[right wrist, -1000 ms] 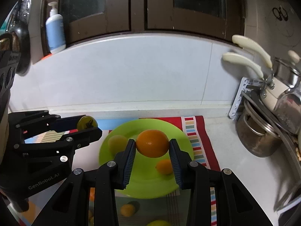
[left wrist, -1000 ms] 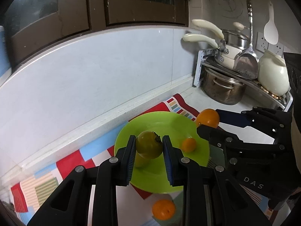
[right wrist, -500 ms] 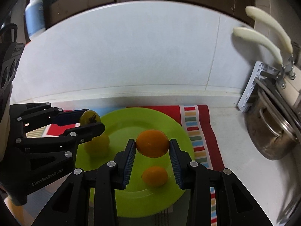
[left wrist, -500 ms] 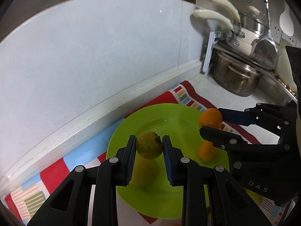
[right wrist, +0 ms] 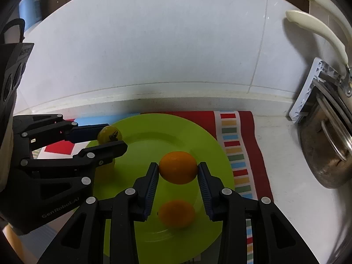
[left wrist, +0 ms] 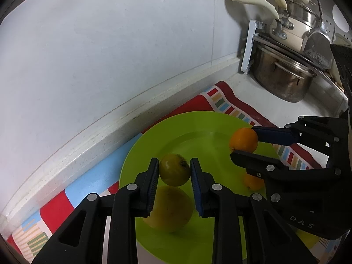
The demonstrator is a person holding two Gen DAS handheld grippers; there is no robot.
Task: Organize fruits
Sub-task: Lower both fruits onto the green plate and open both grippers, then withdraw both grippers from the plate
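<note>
Both tools hang over the green plate (right wrist: 211,145), each with a fruit clamped between its pads, and what the coming release turns on is what lies straight below each fruit. The left tool (left wrist: 175,171) grips a small yellow-green fruit (left wrist: 174,169) with a dark blemish; its jaws are just starting to ease apart, yet the pads look as if they still touch the fruit on both sides. Directly under it, on the plate's near-left part, rests a larger yellow fruit (left wrist: 169,209), so a straight drop would, I judge, land on that fruit and roll off it rather than settle on bare plate. The right tool (right wrist: 178,170) holds an orange (right wrist: 178,169), jaws narrowed firmly onto its sides, and a second orange (right wrist: 176,213) lies on the plate right below it, nearer the camera. The bare green surface lies toward the wall from both held fruits and between the two tools. In the left wrist view the right tool sits to the right with its orange above the plate's right rim. The plate stands on a striped mat (right wrist: 233,154) on the white counter (right wrist: 286,176), beside a steel pot (right wrist: 325,154) at the right.
</note>
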